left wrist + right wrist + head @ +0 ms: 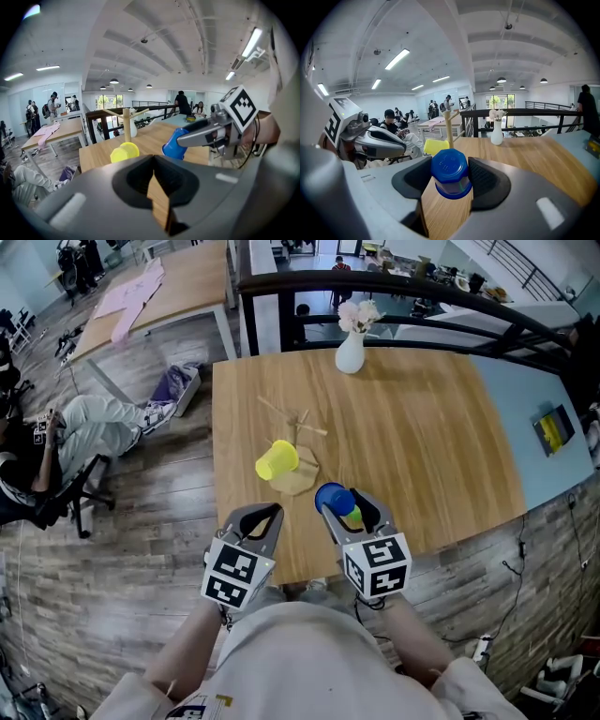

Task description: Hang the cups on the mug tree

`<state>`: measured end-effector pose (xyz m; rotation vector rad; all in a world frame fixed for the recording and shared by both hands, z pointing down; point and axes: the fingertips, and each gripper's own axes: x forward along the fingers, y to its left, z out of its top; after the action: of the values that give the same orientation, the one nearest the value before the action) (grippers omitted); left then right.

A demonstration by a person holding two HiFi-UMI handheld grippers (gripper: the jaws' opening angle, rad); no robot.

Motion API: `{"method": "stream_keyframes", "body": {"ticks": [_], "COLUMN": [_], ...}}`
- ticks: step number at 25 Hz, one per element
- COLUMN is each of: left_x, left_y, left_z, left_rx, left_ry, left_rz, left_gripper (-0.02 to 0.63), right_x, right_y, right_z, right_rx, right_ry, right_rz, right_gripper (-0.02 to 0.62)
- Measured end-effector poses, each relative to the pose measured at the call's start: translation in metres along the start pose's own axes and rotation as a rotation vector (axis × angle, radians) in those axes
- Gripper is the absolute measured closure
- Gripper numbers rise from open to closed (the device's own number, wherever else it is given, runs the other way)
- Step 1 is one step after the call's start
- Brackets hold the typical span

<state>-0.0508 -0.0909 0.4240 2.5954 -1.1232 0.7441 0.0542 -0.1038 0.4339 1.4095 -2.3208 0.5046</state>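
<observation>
A wooden mug tree (298,448) stands on the table's near left part, and a yellow cup (277,460) hangs on one of its pegs. It also shows in the left gripper view as the mug tree (126,124) with the yellow cup (123,153). My right gripper (350,508) is shut on a blue cup (335,500), held just right of the tree's base. In the right gripper view the blue cup (450,174) sits between the jaws, bottom facing the camera. My left gripper (264,518) is shut and holds nothing, near the table's front edge.
A white vase with flowers (351,345) stands at the far edge of the wooden table (422,437). A person sits on a chair on the floor at left (56,442). A dark railing (394,287) runs behind the table.
</observation>
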Motion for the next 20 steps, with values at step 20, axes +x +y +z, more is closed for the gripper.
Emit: {"method": "stream_keyframes", "body": {"ticks": [20], "left_x": [0.033], "left_y": [0.036], "left_z": [0.004], "left_rx": [-0.026], "left_ry": [0.041], "left_rz": [0.021], "left_gripper": [0.603], "right_x": [0.095], "right_y": [-0.036], "right_z": [-0.012], "right_rx": [0.012], "right_ry": [0.064], "right_rz": [-0.01], "right_gripper": [0.35]}}
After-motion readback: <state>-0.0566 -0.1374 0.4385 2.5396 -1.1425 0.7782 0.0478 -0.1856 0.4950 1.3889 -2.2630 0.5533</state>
